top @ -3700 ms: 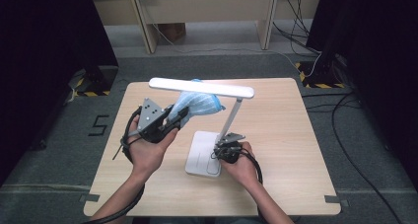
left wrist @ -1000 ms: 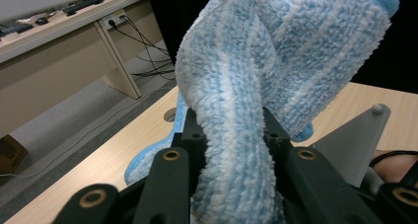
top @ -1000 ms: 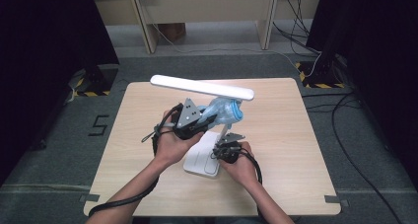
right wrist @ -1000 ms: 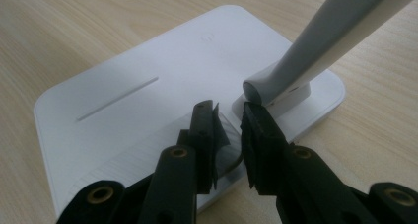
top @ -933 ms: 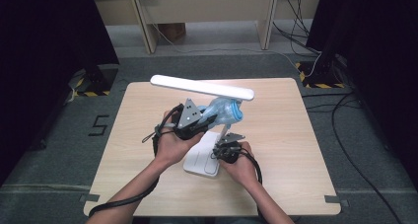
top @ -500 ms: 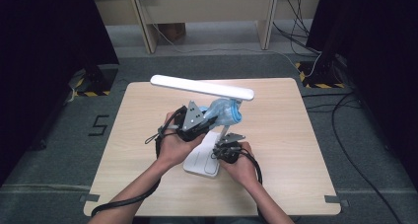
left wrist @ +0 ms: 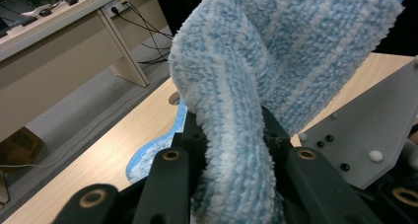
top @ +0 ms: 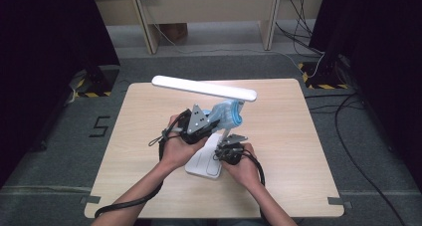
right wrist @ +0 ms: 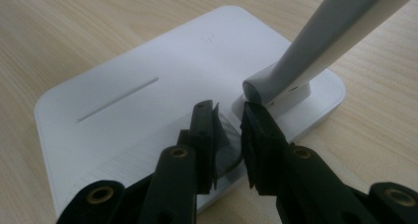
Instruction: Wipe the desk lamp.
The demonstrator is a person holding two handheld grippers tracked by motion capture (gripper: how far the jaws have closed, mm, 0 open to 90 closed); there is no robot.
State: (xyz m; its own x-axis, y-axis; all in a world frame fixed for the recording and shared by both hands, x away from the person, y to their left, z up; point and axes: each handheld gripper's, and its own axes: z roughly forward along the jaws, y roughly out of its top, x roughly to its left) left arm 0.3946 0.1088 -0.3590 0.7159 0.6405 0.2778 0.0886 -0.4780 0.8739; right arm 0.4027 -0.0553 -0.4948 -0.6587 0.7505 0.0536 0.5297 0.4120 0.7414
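A: What's the biggest thing here?

B: A light wooden rectangular table (top: 149, 136). On it stands a white desk lamp with a flat rectangular plastic base (top: 201, 161), a slanted stem (top: 225, 135) and a long white bar-shaped head (top: 204, 88) that hangs over the middle of the table.

A: And the cloth?

B: A fluffy blue-and-white striped microfibre cloth (top: 226, 114) is bunched up just under the lamp head, right beside the stem. In the left gripper view the cloth (left wrist: 256, 81) rises in a twisted roll between the two black jaws, which are clenched on it.

A: So the left tool has it?

B: Yes. The left gripper (top: 211, 121), in the person's left hand (top: 176, 149), grasps the cloth and holds it up off the table, against the upper part of the stem.

A: What about the other one?

B: The right gripper (top: 233, 145), in the right hand (top: 244, 166), sits low at the base, just by the foot of the stem. In the right gripper view its jaws stand a narrow gap apart over the base (right wrist: 148, 100), tips just short of the stem's foot (right wrist: 276, 88). Whether they pinch anything, I cannot tell.
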